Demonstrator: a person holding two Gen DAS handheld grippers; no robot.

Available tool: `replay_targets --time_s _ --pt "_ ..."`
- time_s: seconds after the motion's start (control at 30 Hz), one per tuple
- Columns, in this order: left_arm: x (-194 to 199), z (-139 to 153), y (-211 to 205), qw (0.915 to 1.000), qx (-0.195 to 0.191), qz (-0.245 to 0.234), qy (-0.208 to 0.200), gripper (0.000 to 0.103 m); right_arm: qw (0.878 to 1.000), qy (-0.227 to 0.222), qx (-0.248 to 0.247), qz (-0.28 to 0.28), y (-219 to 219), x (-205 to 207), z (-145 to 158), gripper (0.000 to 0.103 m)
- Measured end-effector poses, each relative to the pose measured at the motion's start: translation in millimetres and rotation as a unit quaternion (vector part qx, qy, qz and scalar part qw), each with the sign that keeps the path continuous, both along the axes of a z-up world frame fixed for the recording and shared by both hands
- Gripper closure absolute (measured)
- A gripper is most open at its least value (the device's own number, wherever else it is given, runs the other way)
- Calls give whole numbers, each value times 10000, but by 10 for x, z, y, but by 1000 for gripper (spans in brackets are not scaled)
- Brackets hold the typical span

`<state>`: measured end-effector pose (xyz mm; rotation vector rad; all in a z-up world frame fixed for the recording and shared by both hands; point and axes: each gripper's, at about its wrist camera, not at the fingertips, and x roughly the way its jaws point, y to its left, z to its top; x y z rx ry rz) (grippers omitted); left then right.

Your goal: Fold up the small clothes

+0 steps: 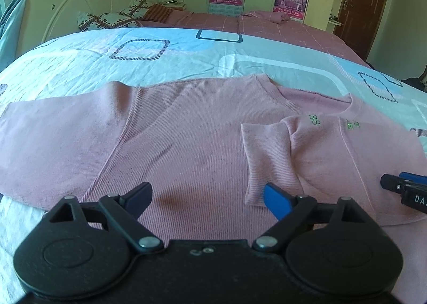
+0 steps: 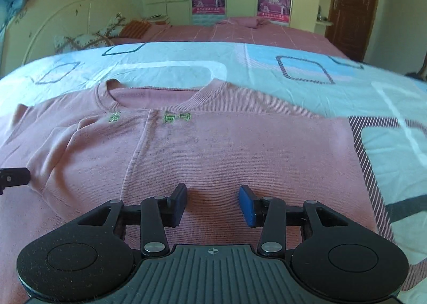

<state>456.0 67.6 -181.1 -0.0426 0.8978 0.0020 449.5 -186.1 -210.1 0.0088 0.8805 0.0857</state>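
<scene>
The pink shirt (image 1: 186,138) lies spread on the patterned bedsheet (image 1: 165,61), neckline toward twelve o'clock. Out at nine o'clock its left sleeve (image 1: 53,127) is not yet folded. The left gripper (image 1: 206,198) hangs over the middle of the shirt with its jaws wide apart and nothing between them. Toward three o'clock the right side is already folded in, its sleeve (image 1: 269,159) doubled over the chest, and the right gripper (image 2: 213,203) sits above that flap with its jaws parted and empty. I'd worry about that loose flap: a blue pad (image 2: 246,207) brushing it could drag it open or ruck the ribbed cloth. No containers are anywhere in sight.
</scene>
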Motion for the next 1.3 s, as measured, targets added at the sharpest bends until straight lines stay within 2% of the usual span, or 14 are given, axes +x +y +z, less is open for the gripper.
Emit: replay_targets --time_s 0.07,0.17,0.37,0.47,0.63,0.77,0.83,1.0,1.1,1.17,1.3 --pt "-30 34 49 10000 -8 -1 -29 14 9996 -65 265 -6 32 -14 81 60" --pt "-67 87 161 10000 -5 31 -58 14 9994 -245 221 117 216 -42 169 60" --pt "-180 181 564 9995 -84 299 -88 14 9991 -36 277 326 624 -17 47 60" --pt "-267 237 844 9985 -109 524 -147 13 9990 10 -45 456 792 -2 -45 60" --pt "-395 281 1439 9930 -259 1144 -157 13 9989 -126 293 347 887 -3 70 60" --pt "-506 259 2007 9815 -554 1827 -128 16 9985 139 240 471 1088 20 -37 60" --pt "-551 240 2302 9731 -670 2203 -109 17 9988 39 86 489 1165 -15 -44 60" --pt "-625 202 2948 9507 -872 2966 -248 21 9991 49 183 392 1153 -15 -63 60" --pt "-569 122 3275 9397 -1071 3234 -307 31 9992 39 203 349 1151 -22 -63 60" --pt "-516 60 3456 9311 -1321 3377 -409 31 9993 21 194 320 1155 -34 -60 60" --pt "-340 1 3653 9228 -1589 3432 -740 32 9995 -30 197 262 1162 -55 -69 60"
